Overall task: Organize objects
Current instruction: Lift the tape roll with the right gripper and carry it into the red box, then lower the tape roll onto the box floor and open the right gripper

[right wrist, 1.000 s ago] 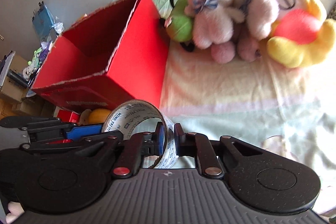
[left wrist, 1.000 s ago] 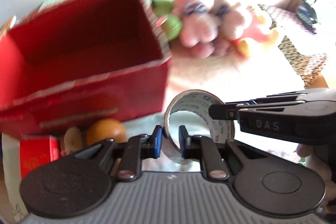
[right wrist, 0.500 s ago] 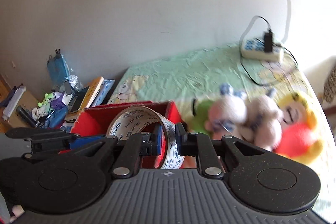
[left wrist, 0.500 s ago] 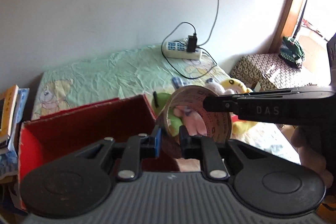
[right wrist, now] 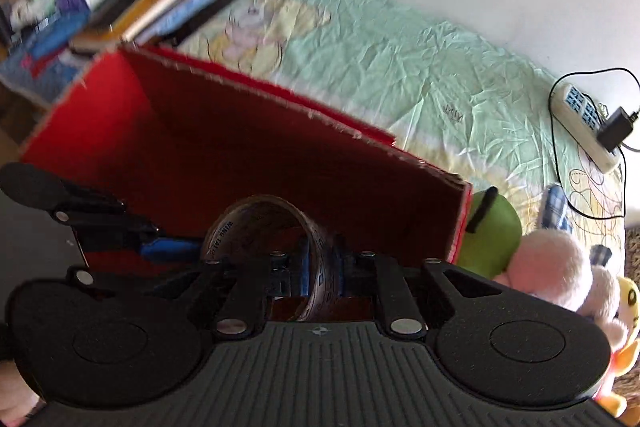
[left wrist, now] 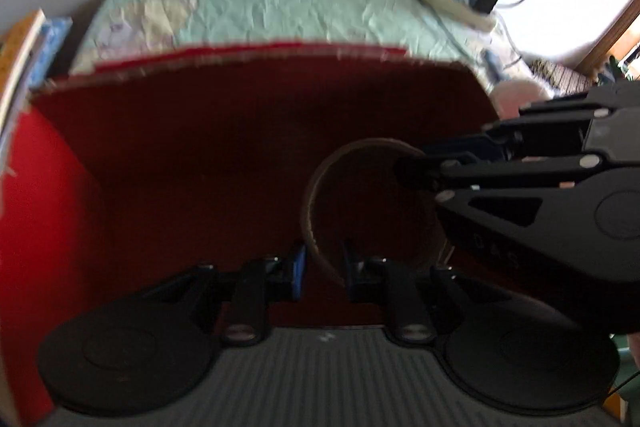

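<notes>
Over the open red box (right wrist: 248, 163) we hold a roll of tape (right wrist: 276, 227) with both claws. The left gripper (left wrist: 323, 269) pinches one side of the ring's wall, and the right gripper (right wrist: 322, 273) pinches the other side. Both are squeezed tight on it. The tape hangs inside the box's mouth, but we cannot tell if it touches the bottom. We think it is not let go yet, because both claws grip it.

The box looks dark inside, and we see nothing else in it. So we think the job has only just begun. Beside the box, on the green sheet (right wrist: 400, 67), lie a green plush toy (right wrist: 494, 231) and a pink plush toy (right wrist: 548, 263), waiting. We think those may go in next. First we must open the claws and drop the tape.
</notes>
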